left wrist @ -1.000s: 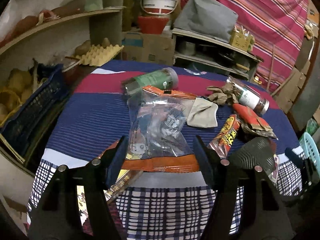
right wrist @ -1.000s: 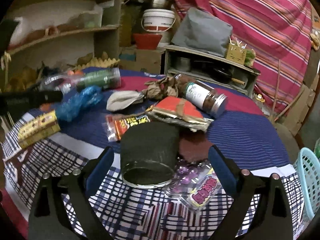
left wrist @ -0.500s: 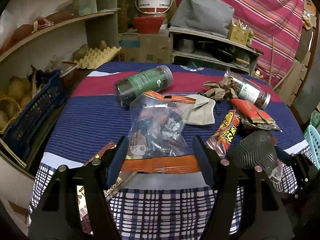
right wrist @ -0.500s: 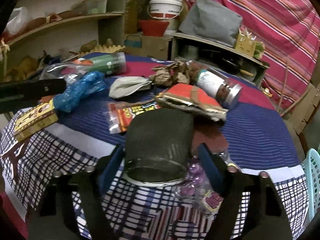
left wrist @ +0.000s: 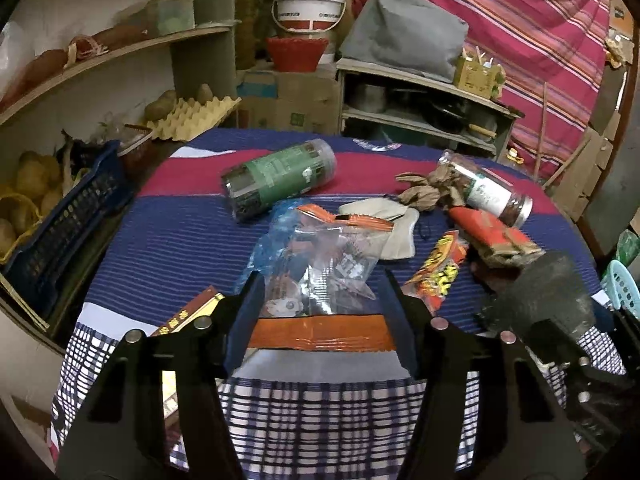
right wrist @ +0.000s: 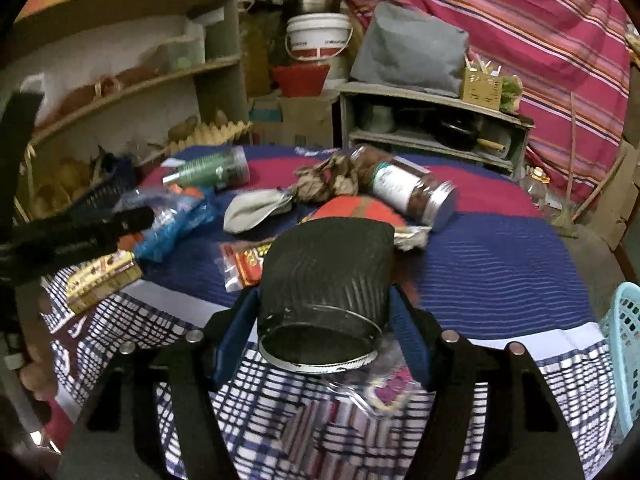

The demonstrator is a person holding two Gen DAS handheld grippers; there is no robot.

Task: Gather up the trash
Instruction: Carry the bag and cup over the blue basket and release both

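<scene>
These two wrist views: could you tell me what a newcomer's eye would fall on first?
Probably the black ribbed cup, lying on its side between the right gripper's jaws at the table's near edge. Next, the clear bag with orange edging before the left gripper, and the green-labelled jar lying behind it.

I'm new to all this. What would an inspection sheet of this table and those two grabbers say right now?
Surface: round table under a striped and checked cloth.
Job's things: black can, clear snack bag, red-yellow wrapper, two jars lying down, crumpled brown paper.
Clutter: booklet near the edge.
Grippers: right gripper closed around the black can; left gripper open, straddling the snack bag.
Cables: nothing seen.
Surroundings: shelves, white bucket, egg tray, turquoise basket.
</scene>
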